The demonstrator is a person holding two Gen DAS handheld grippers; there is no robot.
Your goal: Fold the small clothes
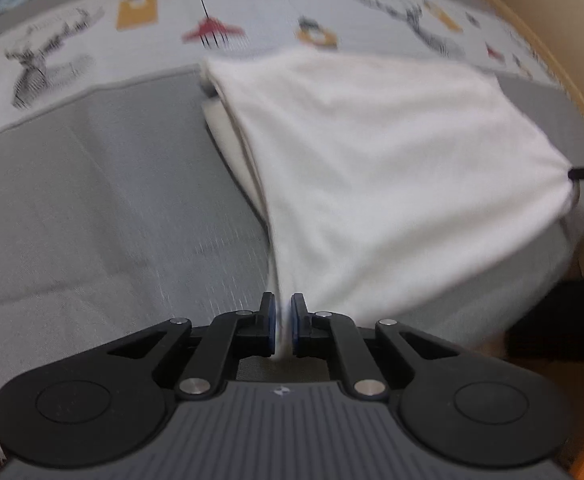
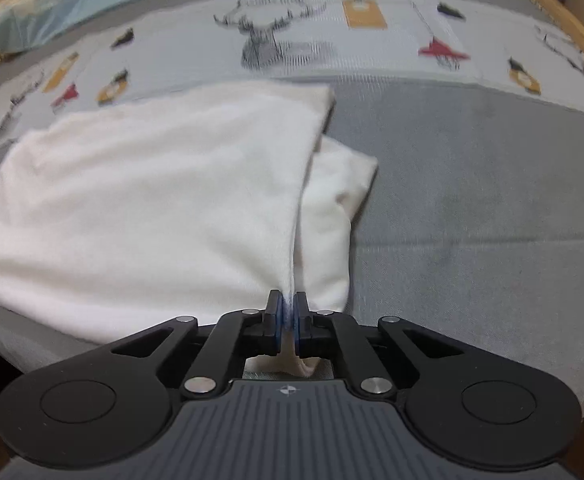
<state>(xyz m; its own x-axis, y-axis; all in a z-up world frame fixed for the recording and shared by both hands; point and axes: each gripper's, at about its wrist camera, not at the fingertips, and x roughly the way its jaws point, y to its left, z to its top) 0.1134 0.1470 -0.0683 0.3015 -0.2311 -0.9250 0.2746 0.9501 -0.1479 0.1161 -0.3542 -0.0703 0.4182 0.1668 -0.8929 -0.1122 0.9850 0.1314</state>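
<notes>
White garment [image 1: 372, 168] lies stretched across a grey bedspread [image 1: 91, 200], one near corner pinched in each of two handheld grippers as a fold gets under way. The left gripper [image 1: 283, 322] has its blue pads clamped on a thin gather of cloth at the left edge; the right gripper [image 2: 289, 322] is clenched likewise on the opposite corner, a tuft of fabric poking out behind its pads. In the left wrist view the tip of the right gripper shows at the far right edge of the cloth, where the fabric draws to a point. Both corners appear lifted slightly, and the sheet between them sags toward the bed.

A second white layer [image 2: 336, 208] shows beneath the raised edge on the right side, suggesting the piece is already doubled in part. A printed panel with deer heads [image 2: 261, 44] and tags runs behind the garment, and a pale blue pillow [image 2: 51, 4] sits at the head of the bed.

Risks from here are plain. Each grip holds only a small bite of fabric, so a sharp pull could slip a corner free. Uneven travel of the two hands would likely skew the fold, and dragging the top layer could rumple the one below.
</notes>
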